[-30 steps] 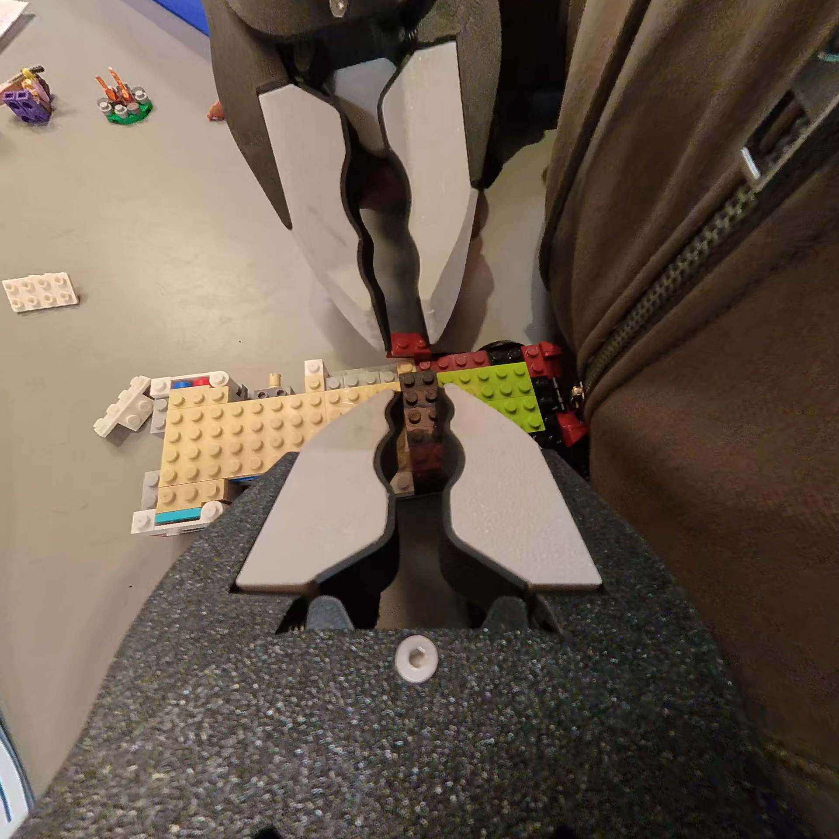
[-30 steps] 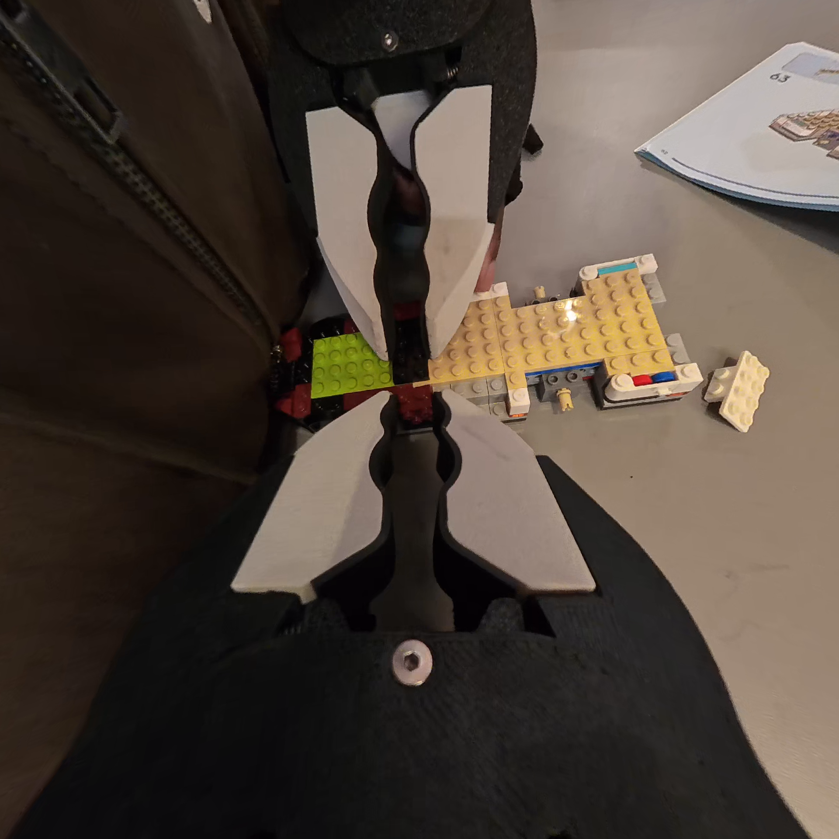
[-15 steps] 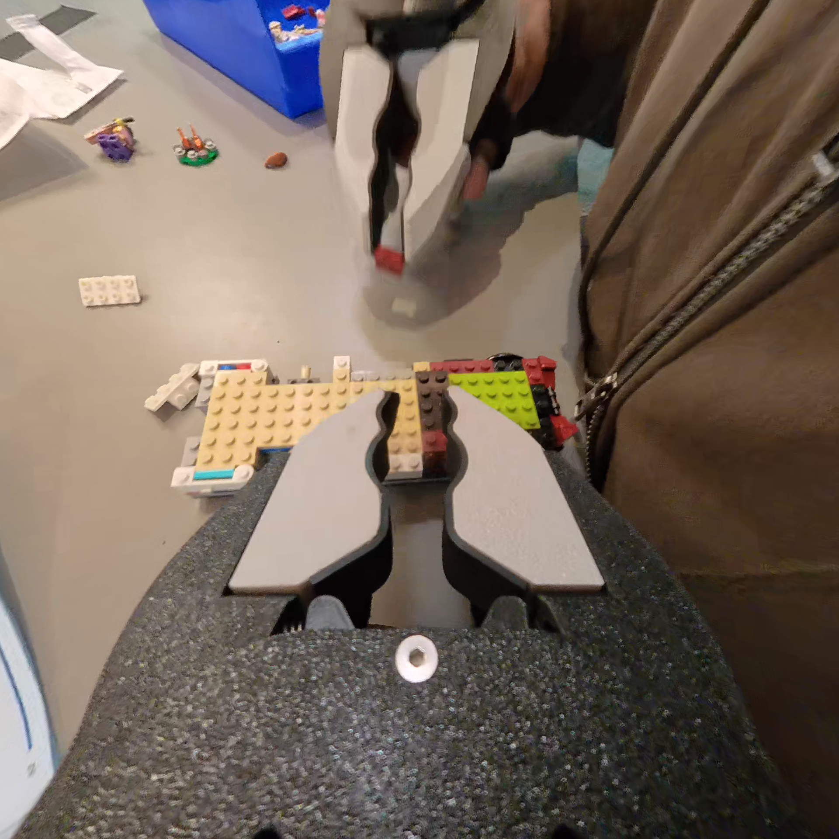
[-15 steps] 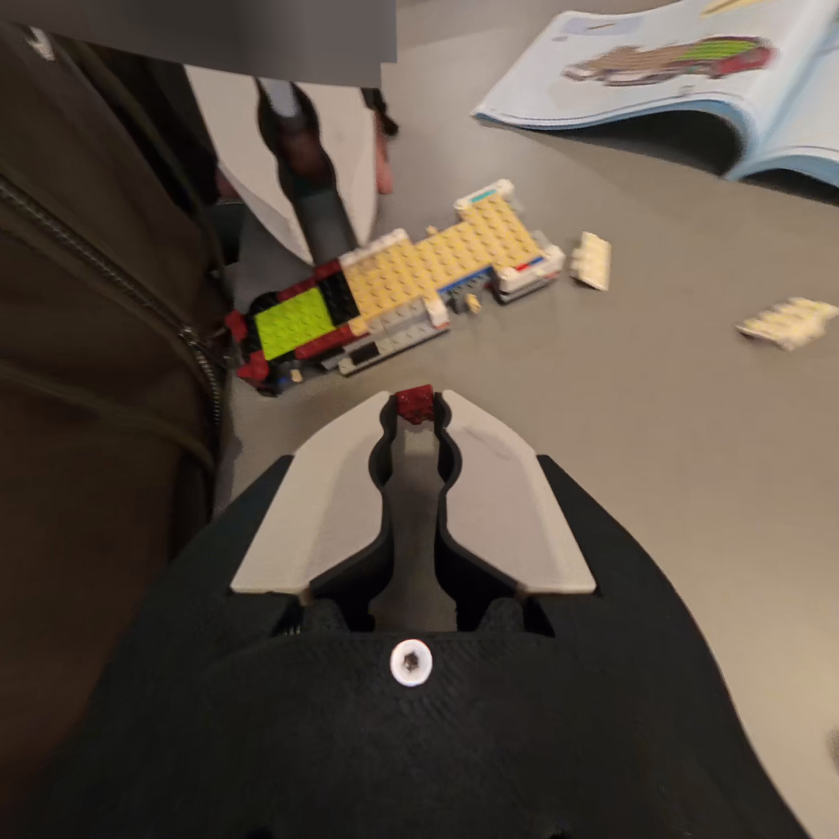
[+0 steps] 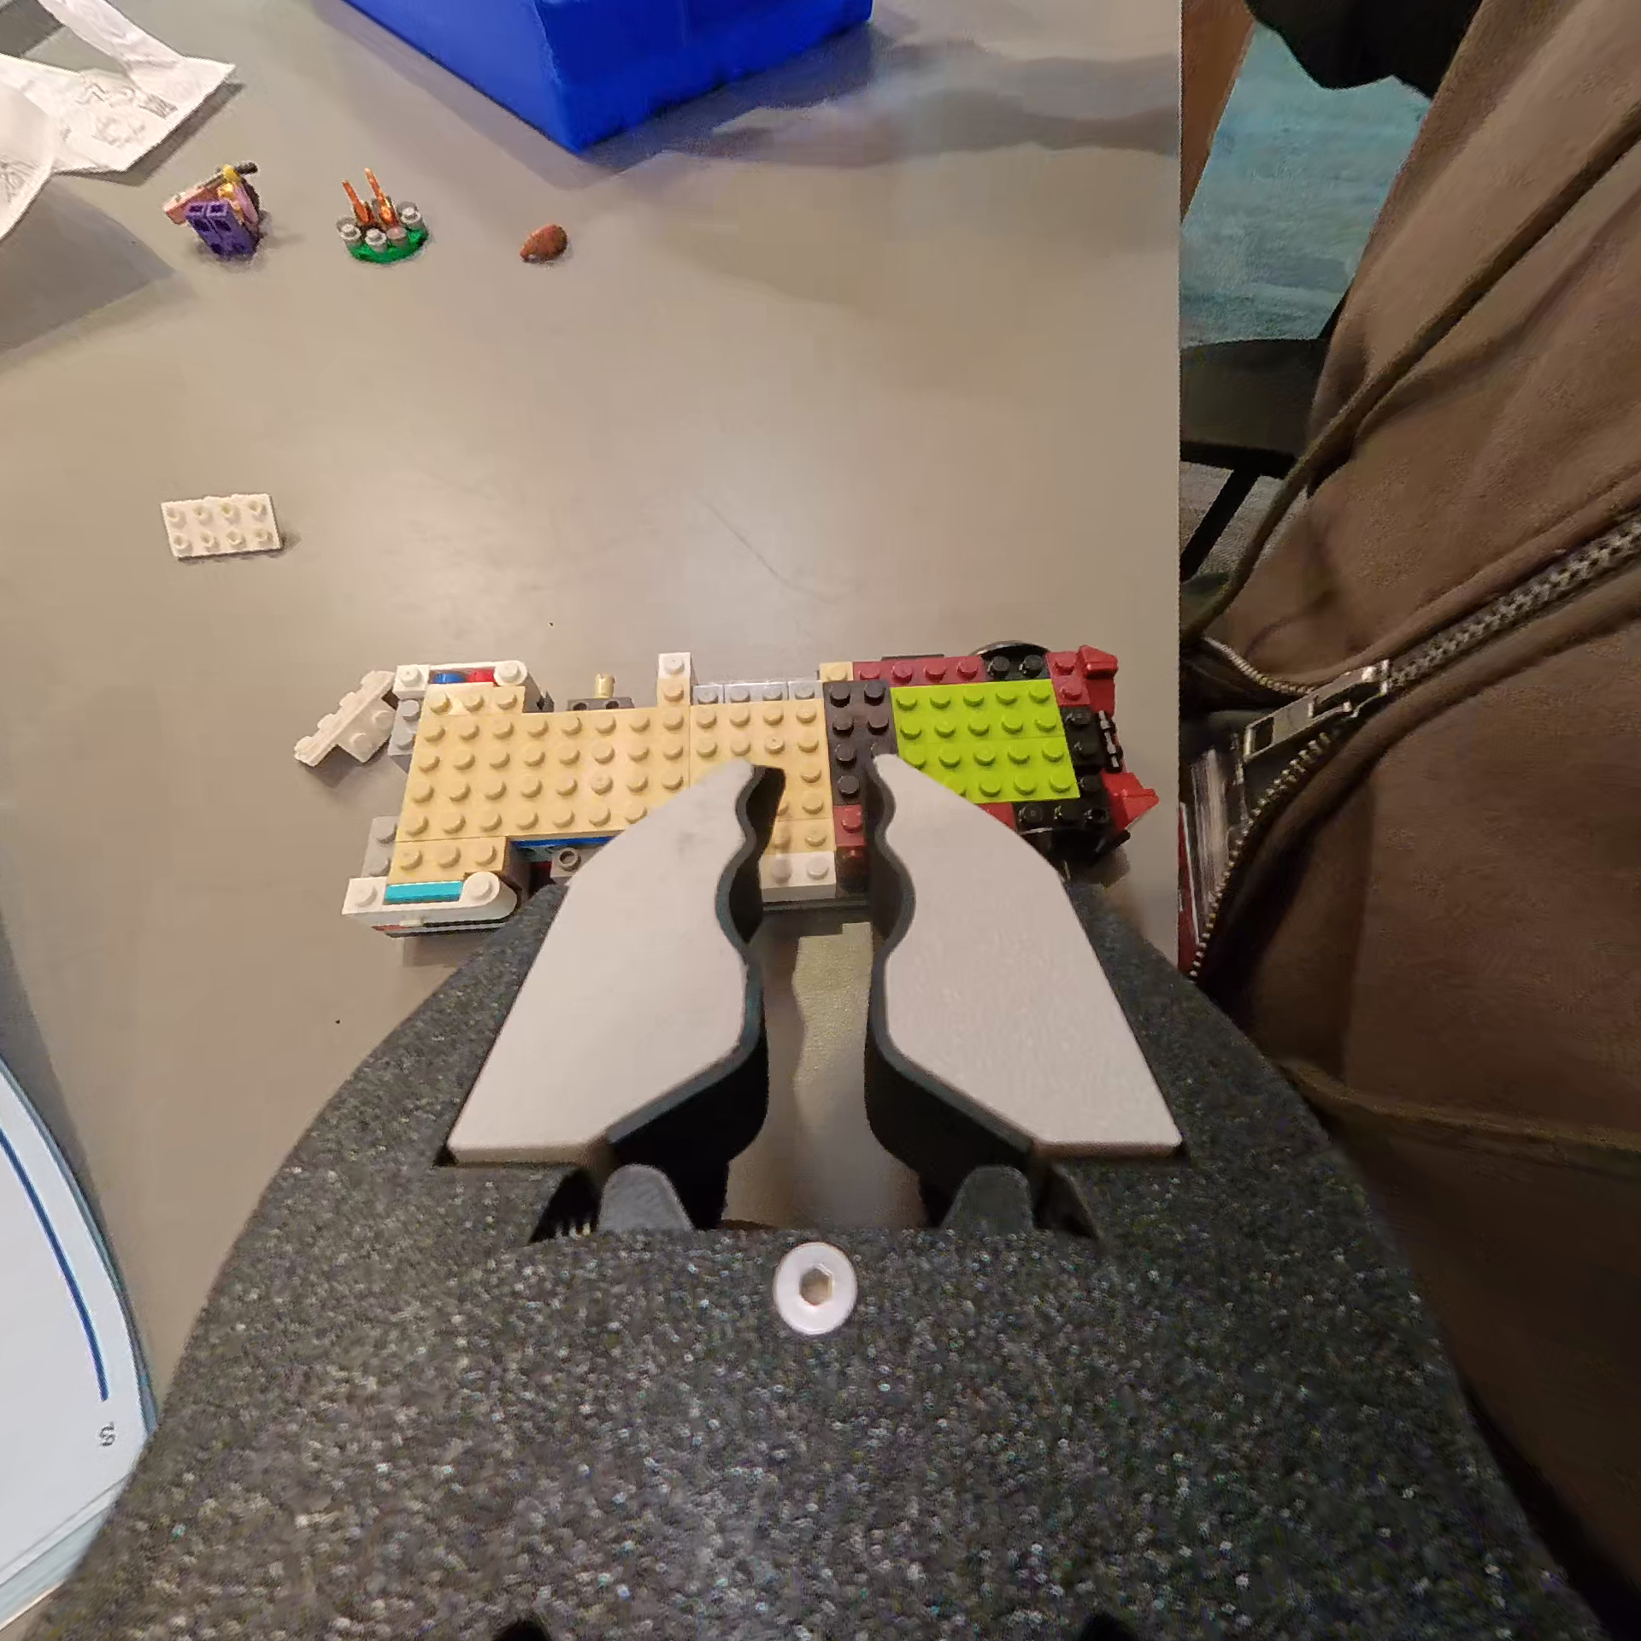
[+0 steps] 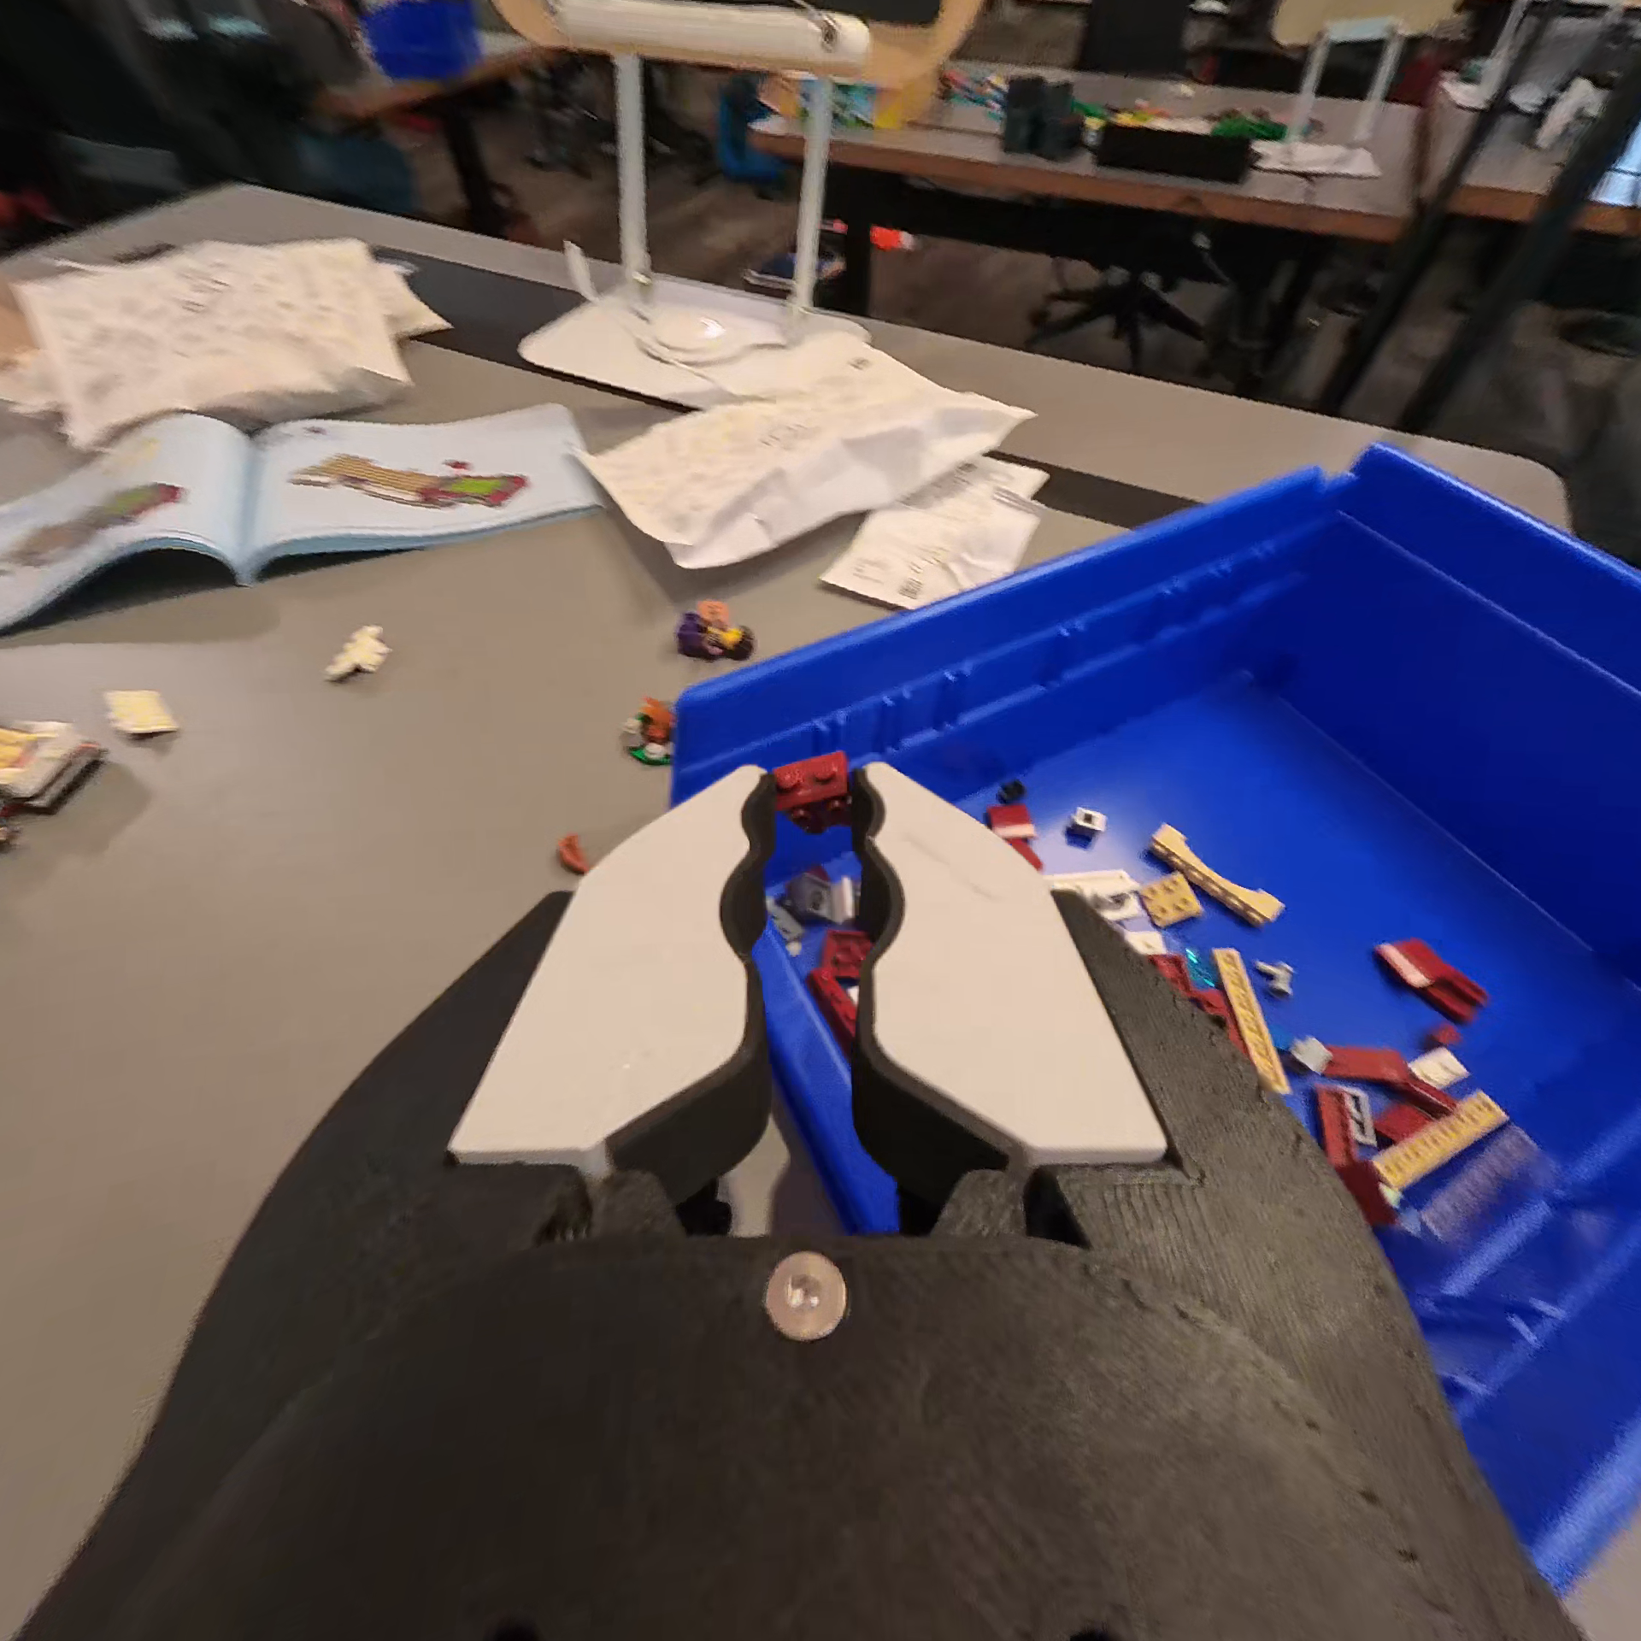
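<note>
A flat brick build [image 5: 568,764] of tan, lime, black and dark red plates lies on the grey table [image 5: 622,444] in the left wrist view. My left gripper [image 5: 812,768] hovers over its near edge. Its fingers are apart on either side of a strip of tan and black studs, and I see no pad pressing on them. My right gripper [image 6: 810,781] is shut on a small dark red brick [image 6: 812,790], both pads against its sides. It holds the brick over the near wall of a blue bin [image 6: 1154,622] with several loose pieces inside.
A person's brown zipped jacket [image 5: 1465,799] fills the right of the left wrist view, past the table edge. A white plate [image 5: 222,526], two small builds [image 5: 220,209] [image 5: 382,231] and a brown piece [image 5: 543,241] lie loose. An open booklet [image 6: 266,497], papers [image 6: 799,462] and a white stand [image 6: 693,342] sit farther back. My right fingertips sit around 40 cm from my left ones. To the white plate [image 5: 222,526]: left tips about 20 cm, right tips about 30 cm. The right camera catches it too, in the right wrist view [image 6: 361,655].
My right gripper pulled the dark red brick off the build's far edge and swung it away over the blue bin. My left jaws widened a little off the build's dark column and drew back.
</note>
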A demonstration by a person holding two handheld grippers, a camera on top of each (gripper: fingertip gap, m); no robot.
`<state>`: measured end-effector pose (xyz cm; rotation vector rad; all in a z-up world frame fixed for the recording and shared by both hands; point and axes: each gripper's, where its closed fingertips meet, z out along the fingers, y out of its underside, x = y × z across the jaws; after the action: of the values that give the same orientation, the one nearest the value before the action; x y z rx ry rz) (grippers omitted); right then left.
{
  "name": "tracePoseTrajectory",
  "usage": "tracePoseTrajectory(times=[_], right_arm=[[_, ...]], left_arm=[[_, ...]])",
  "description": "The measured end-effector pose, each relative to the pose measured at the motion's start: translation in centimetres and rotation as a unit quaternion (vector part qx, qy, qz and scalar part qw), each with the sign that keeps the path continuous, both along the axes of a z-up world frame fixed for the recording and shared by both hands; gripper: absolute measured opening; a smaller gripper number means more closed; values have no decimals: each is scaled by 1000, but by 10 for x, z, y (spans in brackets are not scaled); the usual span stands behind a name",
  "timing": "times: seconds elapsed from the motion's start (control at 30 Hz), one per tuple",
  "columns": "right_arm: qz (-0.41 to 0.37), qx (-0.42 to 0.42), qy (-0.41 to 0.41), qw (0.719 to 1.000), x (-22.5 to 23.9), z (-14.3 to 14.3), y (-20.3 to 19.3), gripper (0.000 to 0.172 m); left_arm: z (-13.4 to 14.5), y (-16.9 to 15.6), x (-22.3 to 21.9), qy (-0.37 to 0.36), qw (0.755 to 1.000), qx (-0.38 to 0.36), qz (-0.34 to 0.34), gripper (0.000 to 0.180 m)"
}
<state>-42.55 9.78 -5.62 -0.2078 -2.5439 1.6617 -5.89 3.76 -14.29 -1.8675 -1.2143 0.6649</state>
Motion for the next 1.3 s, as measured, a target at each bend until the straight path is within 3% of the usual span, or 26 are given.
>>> tracePoseTrajectory(times=[0.13, 0.37, 0.53, 0.67, 0.83, 0.97, 1.3], right_arm=[[-35, 39, 1, 999, -11, -14, 1, 20], [32, 69, 7, 997, 36, -29, -14, 27], [226, 67, -16, 972, 154, -41, -39, 24], [386, 83, -25, 918, 259, -60, -47, 24], [489, 87, -73, 865, 337, -71, -50, 24], [519, 104, -85, 844, 360, -79, -51, 24], [539, 154, -72, 825, 370, -94, -52, 23]], left_arm=[[-2, -2, -1, -7, 1000, -3, 9, 22], [-1, -9, 2, -10, 1000, 13, 21, 23], [-5, -9, 8, -27, 999, 18, 19, 24], [-7, -6, 12, -33, 999, 19, 12, 25], [-6, 0, 14, -29, 1000, 13, -1, 26], [-5, 4, 13, -25, 1000, 14, -4, 26], [-10, 7, 12, -43, 999, 11, -15, 21]])
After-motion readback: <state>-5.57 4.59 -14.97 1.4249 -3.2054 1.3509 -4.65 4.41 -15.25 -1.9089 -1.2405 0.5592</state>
